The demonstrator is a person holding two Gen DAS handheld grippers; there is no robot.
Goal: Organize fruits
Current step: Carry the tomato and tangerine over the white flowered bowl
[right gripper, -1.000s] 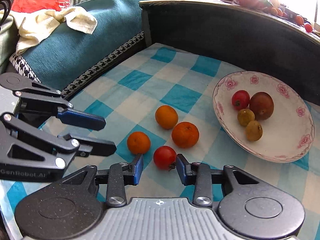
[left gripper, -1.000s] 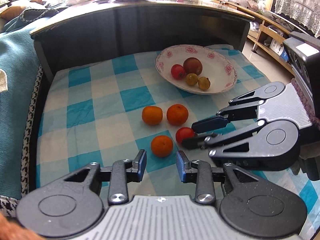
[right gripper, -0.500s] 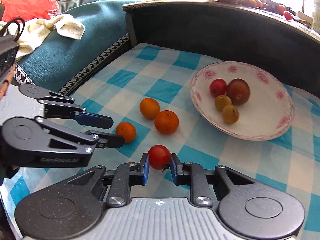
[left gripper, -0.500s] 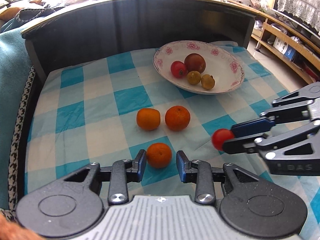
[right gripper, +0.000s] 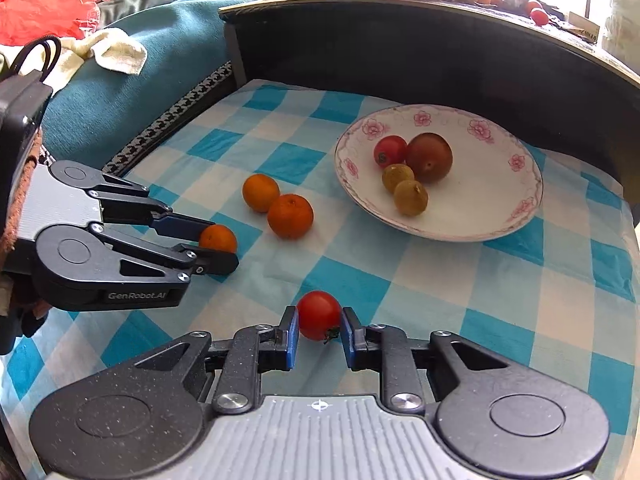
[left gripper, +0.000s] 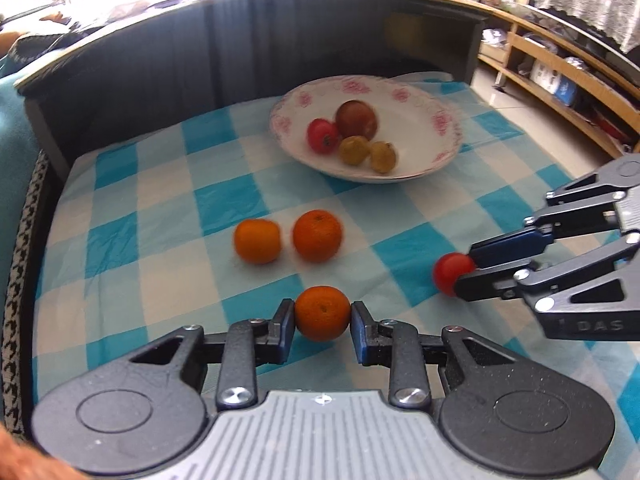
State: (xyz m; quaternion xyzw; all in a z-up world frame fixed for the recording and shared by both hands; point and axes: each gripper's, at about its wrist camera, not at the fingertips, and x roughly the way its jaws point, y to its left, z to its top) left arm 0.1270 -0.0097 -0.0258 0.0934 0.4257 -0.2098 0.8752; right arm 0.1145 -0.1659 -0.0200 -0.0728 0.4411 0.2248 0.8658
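Left gripper (left gripper: pixel 322 318): blue pads pressed on both sides of a small orange (left gripper: pixel 322 313); the jaws have just been closing, with the orange between them. Orange sits low over the checked cloth (left gripper: pixel 168 208); contact with the cloth cannot be told.

Right gripper (right gripper: pixel 319 322): clamped on a red tomato (right gripper: pixel 319 314), stem end toward the right pad. In the left view the tomato (left gripper: pixel 453 273) shows at the tips of that gripper, to the right of the left claw and apart from it.

Ahead of the left claw, just beyond the held orange: two loose oranges side by side on the cloth, left one (left gripper: pixel 257 240) and right one (left gripper: pixel 318 235), close to each other. In the right view they lie ahead and left of the right claw.

Further ahead of both claws: plate (right gripper: pixel 500 216) with pink flower rim on the cloth. It holds a red tomato, a larger brown-red fruit (right gripper: pixel 429 157) and two small yellow-green fruits (right gripper: pixel 410 197), clustered together.

Dark curved panel (right gripper: pixel 400 40) stands behind the plate
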